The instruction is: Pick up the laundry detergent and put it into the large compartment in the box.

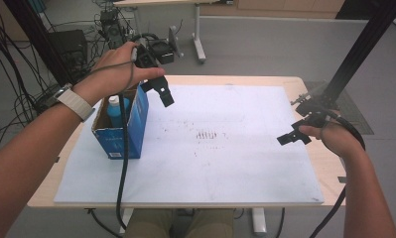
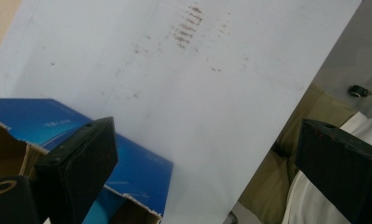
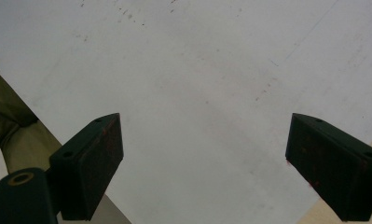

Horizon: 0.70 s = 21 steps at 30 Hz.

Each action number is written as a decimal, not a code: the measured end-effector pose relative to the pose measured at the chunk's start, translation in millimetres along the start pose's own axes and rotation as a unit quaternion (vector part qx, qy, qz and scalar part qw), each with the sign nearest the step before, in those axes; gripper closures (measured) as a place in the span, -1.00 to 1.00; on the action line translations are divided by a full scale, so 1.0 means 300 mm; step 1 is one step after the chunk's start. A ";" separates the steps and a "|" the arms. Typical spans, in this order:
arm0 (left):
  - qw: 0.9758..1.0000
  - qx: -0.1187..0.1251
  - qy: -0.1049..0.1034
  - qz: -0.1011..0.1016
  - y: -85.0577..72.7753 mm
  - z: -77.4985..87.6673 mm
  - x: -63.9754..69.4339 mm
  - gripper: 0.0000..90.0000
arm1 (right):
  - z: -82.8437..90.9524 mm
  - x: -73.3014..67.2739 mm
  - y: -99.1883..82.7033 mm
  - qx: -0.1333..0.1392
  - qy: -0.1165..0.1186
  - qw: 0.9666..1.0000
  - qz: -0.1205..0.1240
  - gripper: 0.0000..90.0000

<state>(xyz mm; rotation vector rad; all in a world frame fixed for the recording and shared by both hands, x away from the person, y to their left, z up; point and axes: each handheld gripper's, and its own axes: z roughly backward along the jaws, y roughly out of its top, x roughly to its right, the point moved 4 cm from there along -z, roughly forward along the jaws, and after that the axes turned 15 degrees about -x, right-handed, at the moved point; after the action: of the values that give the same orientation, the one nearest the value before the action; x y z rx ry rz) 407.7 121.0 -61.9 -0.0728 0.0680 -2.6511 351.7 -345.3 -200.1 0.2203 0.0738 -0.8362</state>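
Observation:
An open blue cardboard box (image 1: 121,136) stands at the left of the white board (image 1: 210,168). A blue bottle with a white cap (image 1: 115,110) stands upright inside it. My left gripper (image 1: 158,91) hangs open above the box's far right corner, nothing between its jaws. In the left gripper view the gripper (image 2: 207,128) looks down past the box (image 2: 141,163) onto the board. My right gripper (image 1: 294,133) hovers open over the board's right edge. The right gripper view has its jaws (image 3: 204,121) wide apart above bare white board (image 3: 197,70).
Brown smudges (image 1: 208,135) mark the board's middle. The board lies on a wooden table (image 1: 295,82). A black frame post (image 1: 364,44) rises at the right. Cables and equipment (image 1: 71,44) clutter the floor beyond the left corner, and another table's leg (image 1: 199,34) stands behind.

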 end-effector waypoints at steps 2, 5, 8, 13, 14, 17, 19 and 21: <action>1.000 0.001 -0.002 -0.013 0.011 -0.008 0.012 -0.86 | 0.000 0.000 -0.003 0.001 0.000 1.000 -0.002 -0.76; 0.999 0.003 0.000 -0.032 0.027 -0.019 0.030 -0.86 | -0.003 -0.001 -0.008 0.001 -0.001 1.000 -0.004 -0.76; 0.999 -0.001 0.003 -0.048 0.044 -0.026 0.042 -0.86 | -0.005 -0.003 -0.012 0.003 0.000 1.000 -0.007 -0.76; 0.998 -0.005 0.005 -0.066 0.066 -0.038 0.059 -0.86 | -0.005 -0.003 -0.021 0.005 -0.001 1.000 -0.010 -0.77; 0.997 -0.006 0.007 -0.071 0.070 -0.041 0.063 -0.86 | -0.006 -0.003 -0.023 0.006 -0.001 1.000 -0.010 -0.77; 0.997 -0.005 0.010 -0.082 0.078 -0.056 0.074 -0.86 | -0.009 -0.001 -0.026 0.006 0.000 1.000 -0.011 -0.77; 0.995 -0.008 0.010 -0.095 0.088 -0.070 0.078 -0.86 | -0.011 0.000 -0.027 0.006 0.000 1.000 -0.011 -0.77; 0.994 -0.011 0.012 -0.104 0.097 -0.085 0.085 -0.86 | -0.015 0.001 -0.028 0.006 0.001 1.000 -0.013 -0.77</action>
<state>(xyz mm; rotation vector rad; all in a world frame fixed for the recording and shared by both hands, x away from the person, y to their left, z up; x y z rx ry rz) 397.1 84.4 -88.2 -0.0579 0.1018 -2.8599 345.8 -349.9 -206.0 0.2326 0.0736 -0.8616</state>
